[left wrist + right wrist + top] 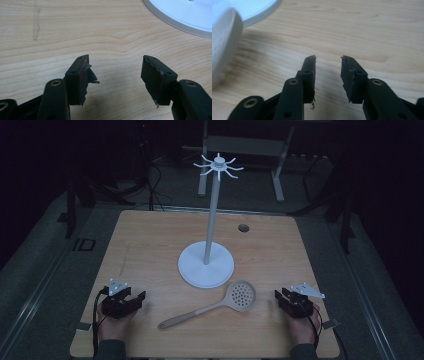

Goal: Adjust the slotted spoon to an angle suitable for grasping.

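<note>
Slotted spoon (215, 305) is lying flat on the table (150, 240), between the two grippers. Its round holed head sits just in front-left of the right gripper (280, 296), and the handle runs back toward the person's side, ending nearer the left gripper (141, 298) but well apart from it.

From above you get the whole layout: the white stand (206, 265) with its round base just beyond the spoon's head, the pole going up to a ring of hooks, and a hand behind each gripper resting near the table's front edge.

The right gripper view gets in close instead. The spoon's head (223, 45) is a pale blur off to the left of the jaws, with the stand's base (259, 10) behind it. Those jaws are apart by a moderate gap, nothing but bare wood between them.

The left gripper view shows its jaws spread wider, also empty, with torn padding on the inner faces. The base's rim (180, 20) is well ahead of the right-hand jaw.
</note>
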`<state>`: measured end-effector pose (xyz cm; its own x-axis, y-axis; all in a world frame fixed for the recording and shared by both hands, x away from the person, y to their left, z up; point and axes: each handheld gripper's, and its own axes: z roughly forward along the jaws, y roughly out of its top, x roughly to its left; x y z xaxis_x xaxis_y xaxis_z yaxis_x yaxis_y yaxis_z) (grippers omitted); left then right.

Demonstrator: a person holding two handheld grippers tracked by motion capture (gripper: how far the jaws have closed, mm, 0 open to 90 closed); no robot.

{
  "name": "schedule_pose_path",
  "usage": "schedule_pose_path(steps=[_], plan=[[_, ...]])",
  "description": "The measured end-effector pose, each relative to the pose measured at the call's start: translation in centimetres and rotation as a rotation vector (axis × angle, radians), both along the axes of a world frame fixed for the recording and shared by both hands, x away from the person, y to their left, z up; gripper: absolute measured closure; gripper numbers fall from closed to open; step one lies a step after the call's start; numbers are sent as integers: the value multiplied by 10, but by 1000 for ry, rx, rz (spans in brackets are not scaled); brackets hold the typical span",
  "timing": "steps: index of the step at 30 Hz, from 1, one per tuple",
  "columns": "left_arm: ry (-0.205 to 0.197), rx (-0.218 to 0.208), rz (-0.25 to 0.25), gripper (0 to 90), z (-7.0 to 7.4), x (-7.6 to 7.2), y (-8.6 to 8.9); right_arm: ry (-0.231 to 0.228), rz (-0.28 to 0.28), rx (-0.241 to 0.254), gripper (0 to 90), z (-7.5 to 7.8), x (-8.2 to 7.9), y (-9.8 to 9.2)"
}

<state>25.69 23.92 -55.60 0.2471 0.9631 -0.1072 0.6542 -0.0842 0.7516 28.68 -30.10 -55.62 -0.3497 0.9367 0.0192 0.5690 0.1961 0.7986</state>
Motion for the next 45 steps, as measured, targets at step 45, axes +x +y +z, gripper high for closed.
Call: schedule_pose_path(steps=[45], plan=[[-5, 19, -30, 411, 0, 1, -6, 48, 474, -216, 898, 24, 28, 131]])
